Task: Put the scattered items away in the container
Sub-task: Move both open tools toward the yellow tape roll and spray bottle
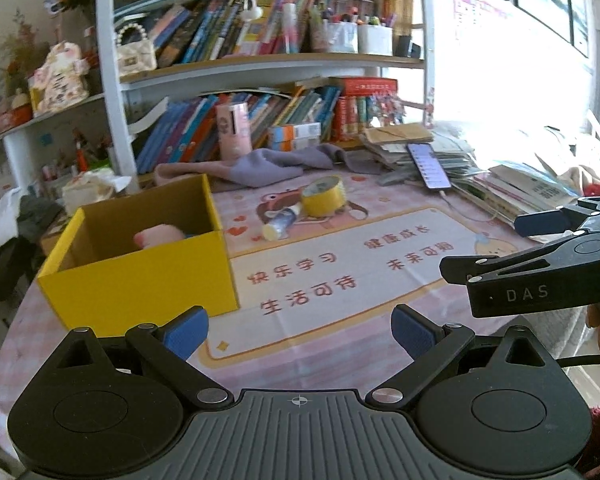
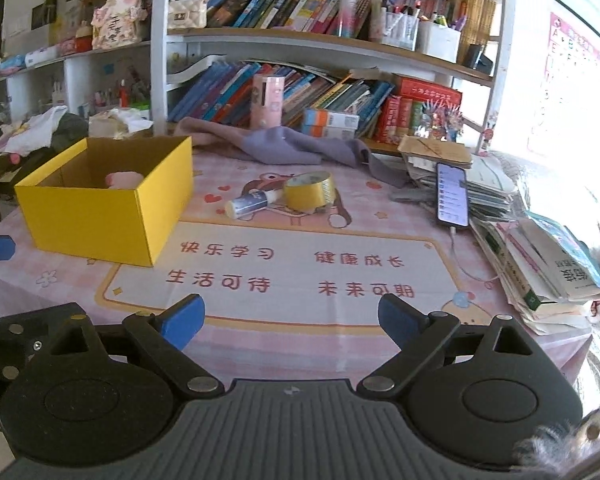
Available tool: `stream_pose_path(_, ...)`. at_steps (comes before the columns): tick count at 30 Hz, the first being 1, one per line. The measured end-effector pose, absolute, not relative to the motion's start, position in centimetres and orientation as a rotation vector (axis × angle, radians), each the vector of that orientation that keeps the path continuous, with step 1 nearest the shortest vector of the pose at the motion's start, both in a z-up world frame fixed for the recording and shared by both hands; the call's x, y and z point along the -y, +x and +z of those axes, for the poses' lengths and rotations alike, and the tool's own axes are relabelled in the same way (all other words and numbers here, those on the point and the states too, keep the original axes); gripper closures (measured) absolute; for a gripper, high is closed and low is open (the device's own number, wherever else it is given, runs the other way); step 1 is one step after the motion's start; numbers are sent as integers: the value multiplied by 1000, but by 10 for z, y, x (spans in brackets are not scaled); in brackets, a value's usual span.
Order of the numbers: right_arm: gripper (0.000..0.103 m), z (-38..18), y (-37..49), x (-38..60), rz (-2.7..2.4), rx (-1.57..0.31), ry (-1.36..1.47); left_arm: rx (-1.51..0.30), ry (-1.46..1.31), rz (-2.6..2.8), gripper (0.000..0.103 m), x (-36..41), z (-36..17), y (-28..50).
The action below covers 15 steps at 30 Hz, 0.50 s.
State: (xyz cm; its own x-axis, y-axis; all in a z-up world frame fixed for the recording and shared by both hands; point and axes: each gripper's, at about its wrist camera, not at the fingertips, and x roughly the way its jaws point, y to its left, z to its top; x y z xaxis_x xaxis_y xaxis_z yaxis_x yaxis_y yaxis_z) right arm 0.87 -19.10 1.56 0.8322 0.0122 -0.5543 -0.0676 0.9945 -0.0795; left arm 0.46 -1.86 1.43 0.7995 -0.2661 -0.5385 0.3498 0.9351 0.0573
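A yellow cardboard box [image 1: 148, 276] [image 2: 96, 216] stands open on the left of the table, with a pink soft item [image 1: 158, 235] [image 2: 123, 179] inside. Beyond it a roll of yellow tape [image 1: 323, 196] [image 2: 309, 191] stands on the pink mat, and a small white and blue bottle [image 1: 281, 222] [image 2: 251, 203] lies on its side touching the roll. My left gripper [image 1: 299, 334] hovers open and empty over the near table, right of the box. My right gripper [image 2: 291, 316] is open and empty too, well short of the tape.
A grey cloth [image 2: 292, 146] lies along the back under a bookshelf [image 2: 324, 44]. A phone [image 2: 452, 194] on a cable leans on stacked books and papers [image 2: 540, 256] along the right edge. Clothes and clutter [image 2: 40, 136] sit left of the box.
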Motion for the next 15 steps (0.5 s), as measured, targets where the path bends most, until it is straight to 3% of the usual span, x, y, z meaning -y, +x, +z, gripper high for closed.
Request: stream_pose_path(15, 7, 12, 15, 217, -11, -620, -98, -561, 165, -434, 4, 50, 10, 25)
